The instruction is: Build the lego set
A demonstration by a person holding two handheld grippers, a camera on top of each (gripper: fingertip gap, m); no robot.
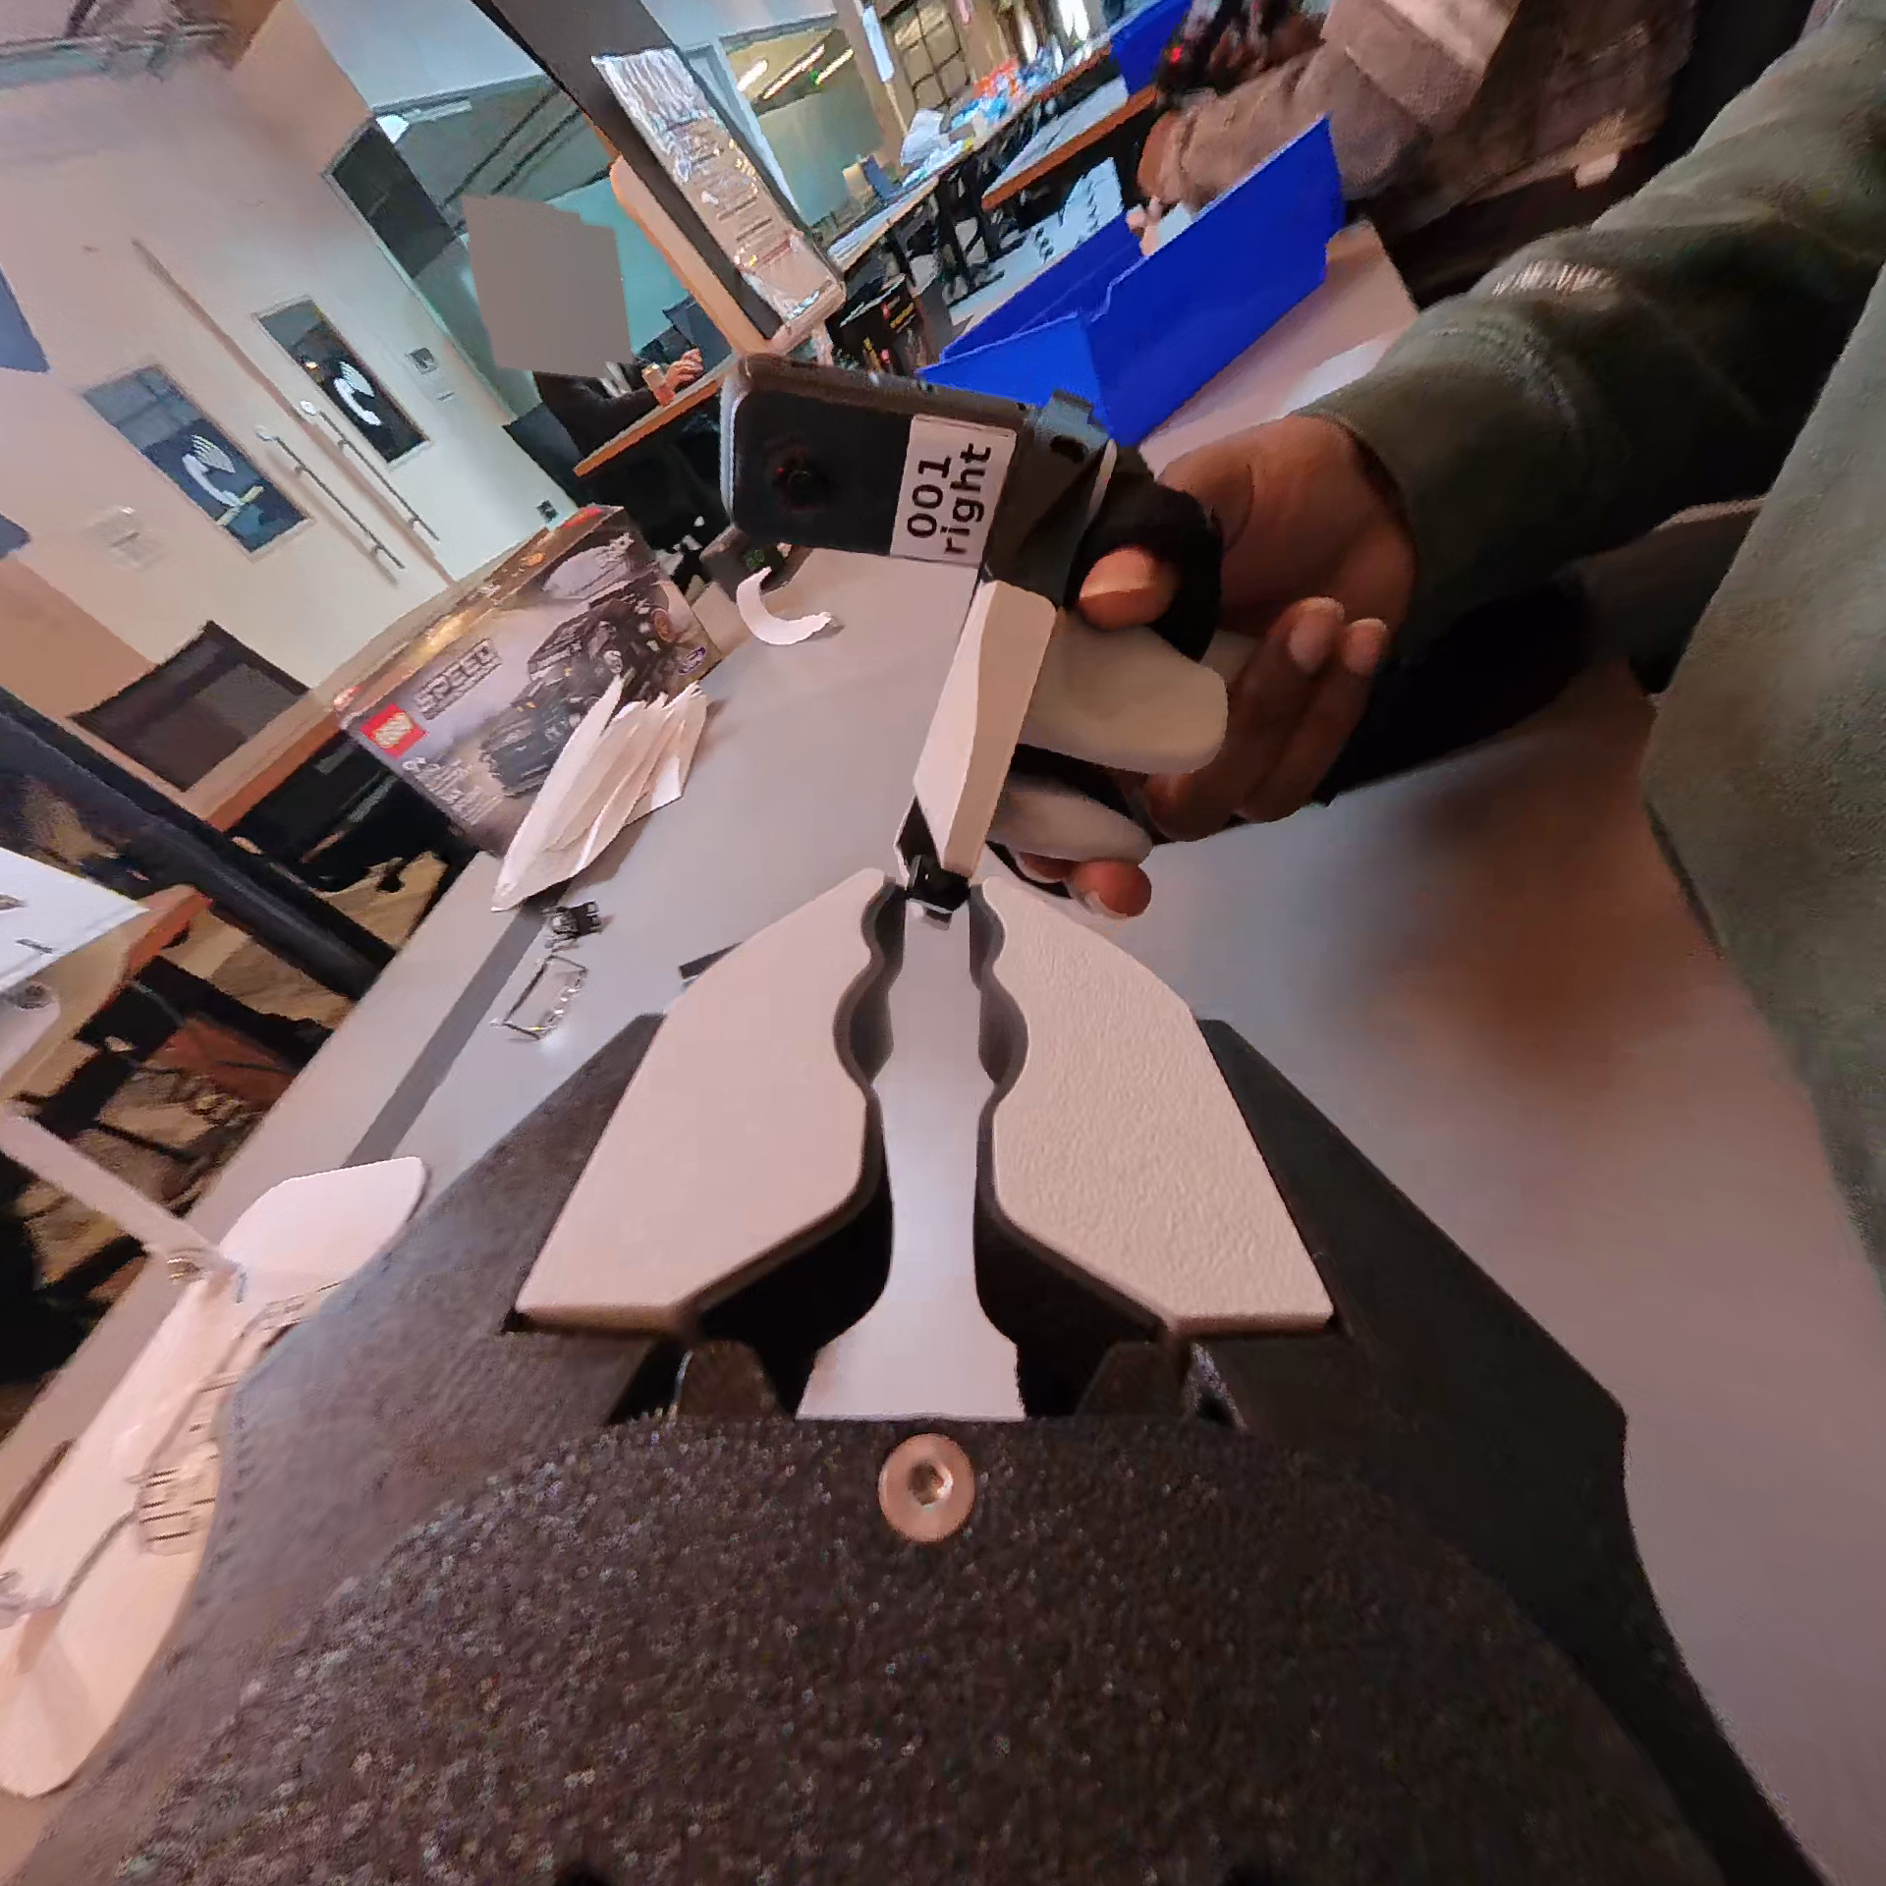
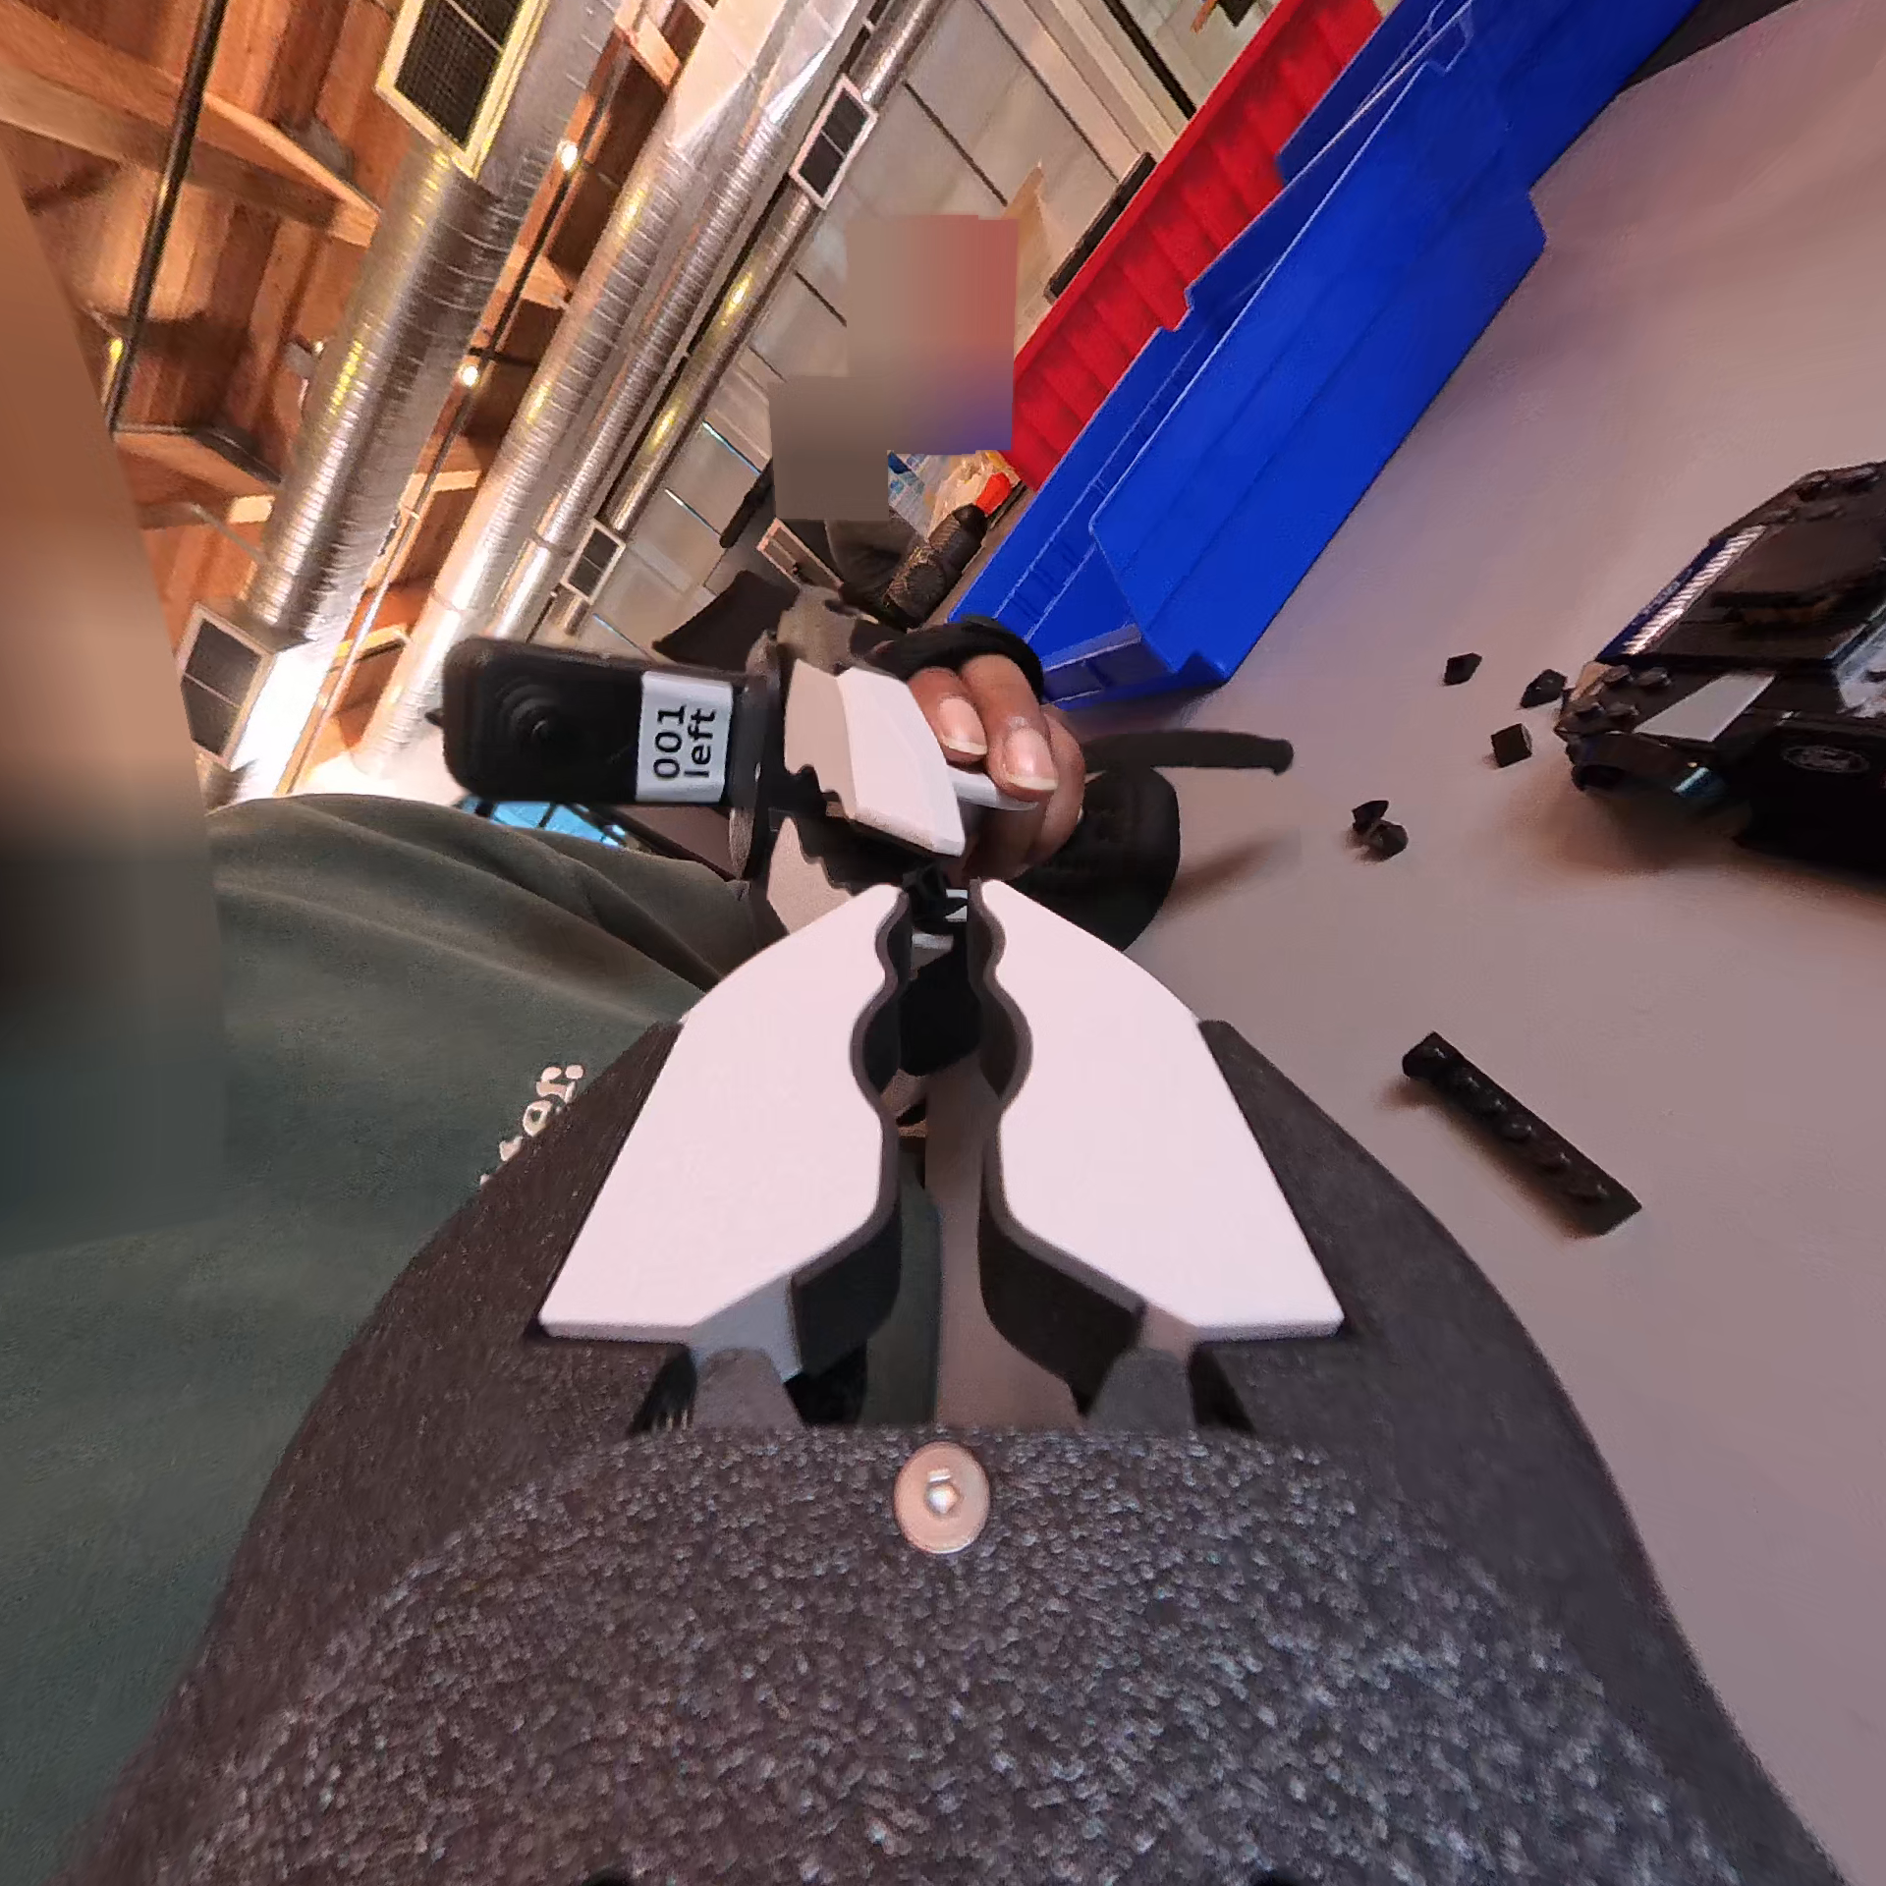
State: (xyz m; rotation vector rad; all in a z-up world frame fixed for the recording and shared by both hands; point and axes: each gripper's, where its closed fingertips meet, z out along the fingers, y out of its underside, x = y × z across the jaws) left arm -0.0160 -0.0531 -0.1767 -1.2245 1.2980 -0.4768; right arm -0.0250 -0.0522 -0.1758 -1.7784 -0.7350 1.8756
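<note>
A small black lego piece (image 1: 934,886) is pinched between both white-fingered grippers, left gripper (image 1: 931,898) and right gripper (image 2: 934,903), tip to tip above the grey table (image 1: 1378,1021); its long axis cannot be told.

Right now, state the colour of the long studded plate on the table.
Black; long studded plate, right wrist view.

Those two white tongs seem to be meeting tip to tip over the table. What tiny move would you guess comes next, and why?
Probably a gentle push together. The left tongs and right tongs both pinch at a small black brick piece held above the grey table, so pressing should seat the parts. How they align is too small to tell.
</note>
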